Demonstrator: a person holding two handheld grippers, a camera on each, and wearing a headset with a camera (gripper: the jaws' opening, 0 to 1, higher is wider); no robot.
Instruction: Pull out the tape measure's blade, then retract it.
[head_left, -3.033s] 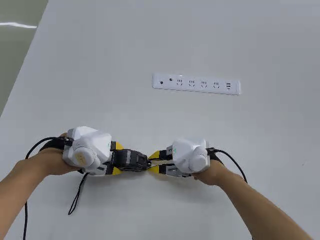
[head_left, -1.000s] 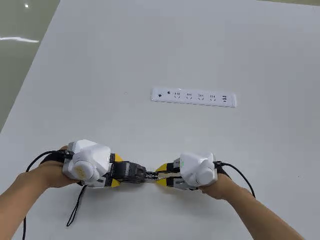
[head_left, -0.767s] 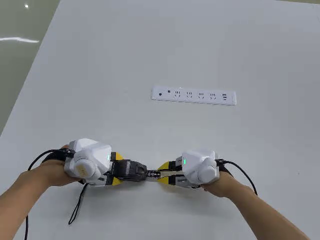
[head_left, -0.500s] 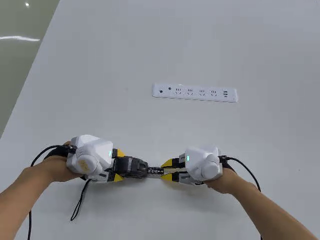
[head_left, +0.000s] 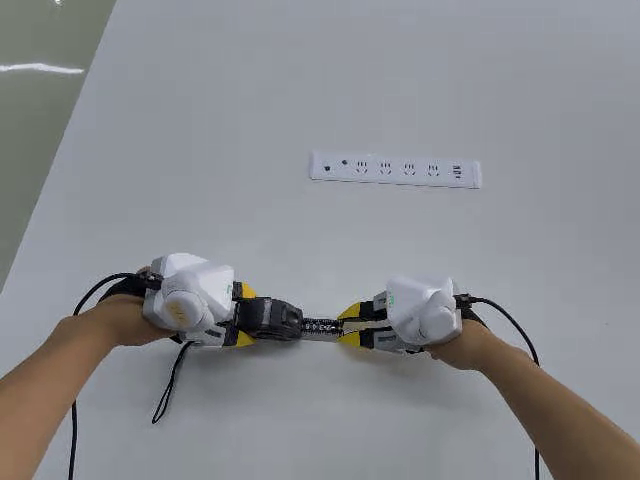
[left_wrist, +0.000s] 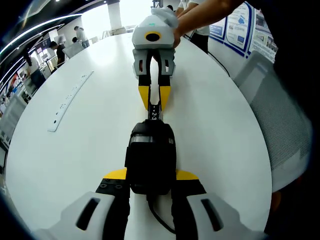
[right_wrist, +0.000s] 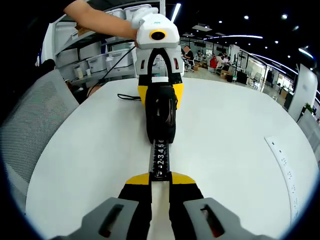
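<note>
Power strip well beyond tape measure

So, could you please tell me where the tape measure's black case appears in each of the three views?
Head view: the tape measure case sits low, left of centre.
Left gripper view: the tape measure case lies centre, slightly low.
Right gripper view: the tape measure case is above centre, beyond the drawn blade.
Shared landmark: the white power strip.
</note>
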